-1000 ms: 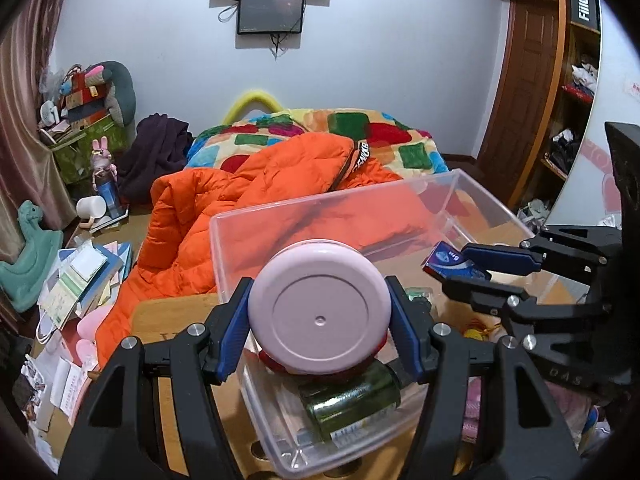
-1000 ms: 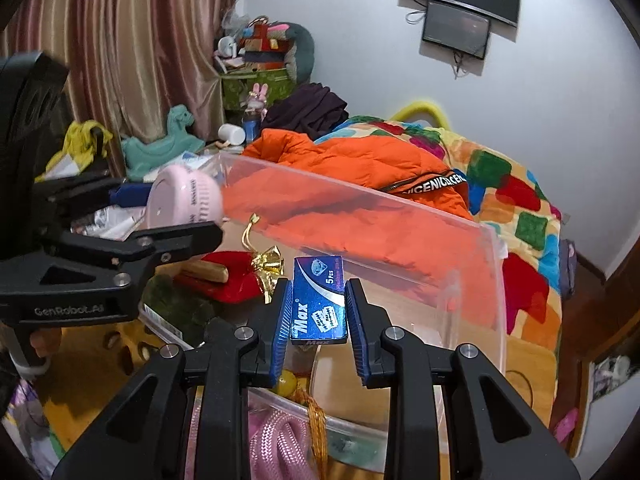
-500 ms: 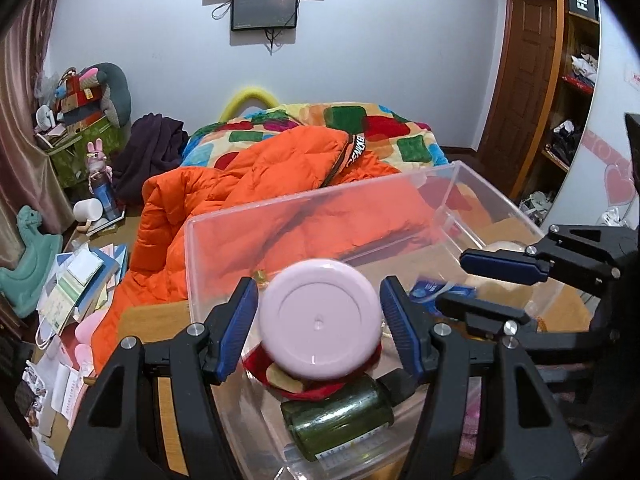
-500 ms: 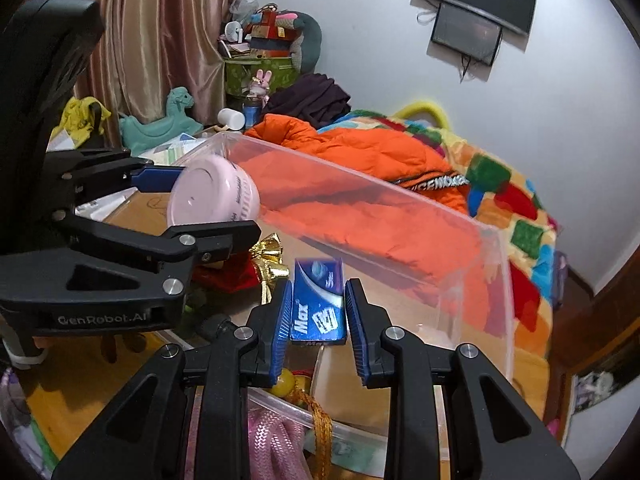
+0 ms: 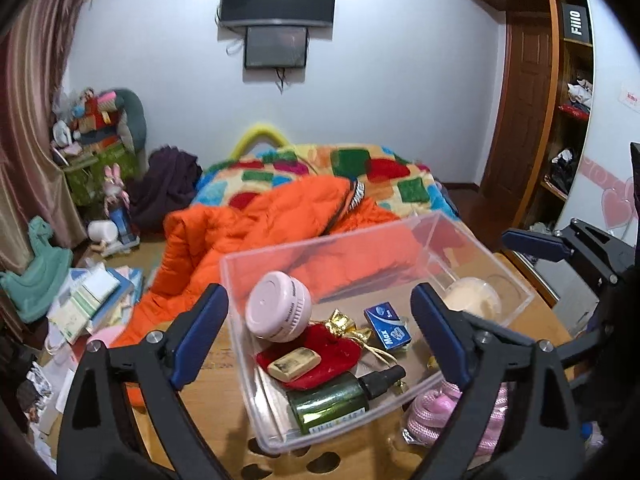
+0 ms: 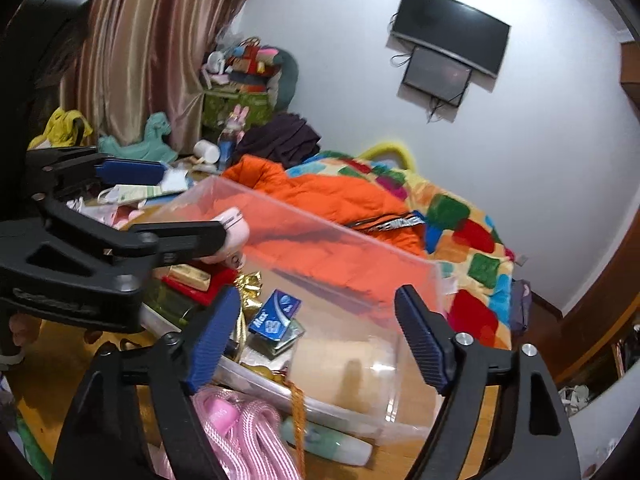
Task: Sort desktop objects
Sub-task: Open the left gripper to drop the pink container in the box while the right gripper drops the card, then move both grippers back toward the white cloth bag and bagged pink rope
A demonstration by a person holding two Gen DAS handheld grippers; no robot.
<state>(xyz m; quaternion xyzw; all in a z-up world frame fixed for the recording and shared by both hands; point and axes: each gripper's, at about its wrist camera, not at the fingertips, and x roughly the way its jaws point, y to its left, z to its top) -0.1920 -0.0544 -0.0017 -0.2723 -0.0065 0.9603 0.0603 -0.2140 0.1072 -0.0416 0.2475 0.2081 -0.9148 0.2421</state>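
A clear plastic bin (image 5: 496, 268) stands on the wooden table (image 5: 218, 396). Inside lie a pink round jar (image 5: 278, 312), a blue "Max" box (image 5: 389, 327), a red pouch (image 5: 320, 354) with a gold bar (image 5: 294, 363) on it, and a green bottle (image 5: 332, 400). My left gripper (image 5: 320, 334) is open and empty above the bin's near end. My right gripper (image 6: 316, 338) is open and empty over the bin, above the blue box (image 6: 275, 315). The pink jar (image 6: 236, 228) is partly hidden behind the left gripper's finger in the right wrist view.
A pink rope (image 6: 244, 436) and a pale green tube (image 6: 332, 442) lie on the table beside the bin. A bed with an orange jacket (image 5: 256, 232) lies behind the table. Books and toys (image 5: 88, 296) clutter the floor at the left.
Both grippers have opened. The pink jar left the left gripper and now lies in the bin; the blue box left the right gripper and lies in the bin. Both grippers have drawn back.
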